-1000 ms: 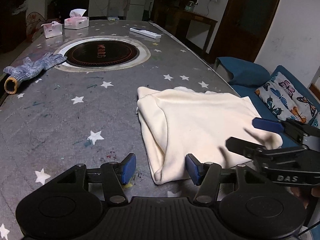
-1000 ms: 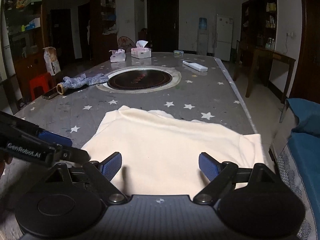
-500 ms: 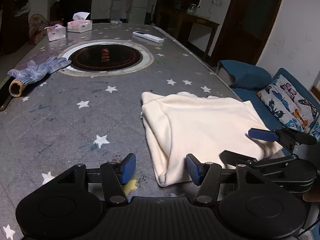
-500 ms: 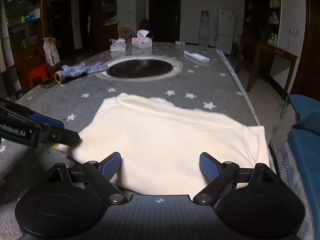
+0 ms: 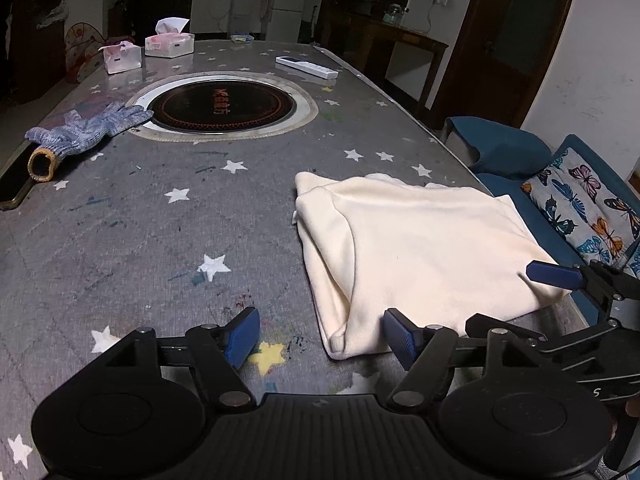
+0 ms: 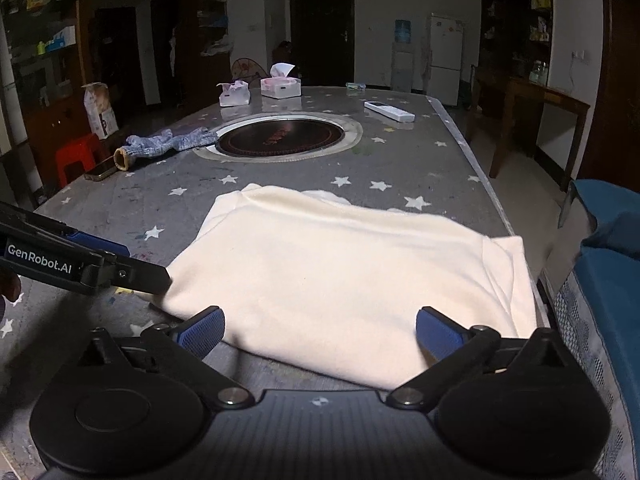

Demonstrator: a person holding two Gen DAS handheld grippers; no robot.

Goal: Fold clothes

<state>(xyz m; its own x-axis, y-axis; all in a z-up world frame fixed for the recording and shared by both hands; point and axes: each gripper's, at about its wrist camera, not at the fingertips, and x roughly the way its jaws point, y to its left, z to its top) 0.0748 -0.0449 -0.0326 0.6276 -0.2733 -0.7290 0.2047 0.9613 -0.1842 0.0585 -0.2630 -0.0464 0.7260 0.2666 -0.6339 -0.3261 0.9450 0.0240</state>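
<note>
A cream garment [image 5: 420,248] lies folded into a rough rectangle on the grey star-print table [image 5: 120,220], close to the table's right edge. In the left wrist view my left gripper [image 5: 320,336] is low over the garment's near left corner. Its jaws are opening, and the corner sits between the pads without touching them. My right gripper [image 6: 320,332] hangs over the near edge of the garment [image 6: 340,272]. Its jaws are also opening, wide apart and gripping nothing. Each gripper shows in the other's view, the right gripper [image 5: 504,300] and the left gripper [image 6: 132,260].
A knitted glove [image 5: 84,134], a round inset hob [image 5: 222,108], tissue boxes [image 5: 170,42], a white remote [image 5: 306,67] and a phone [image 5: 12,188] lie farther out on the table. A blue sofa with a butterfly cushion [image 5: 580,204] stands just past the right edge.
Both pairs of jaws have spread wider. In the left wrist view the right gripper has drawn back towards the garment's near right corner. The garment lies as before.
</note>
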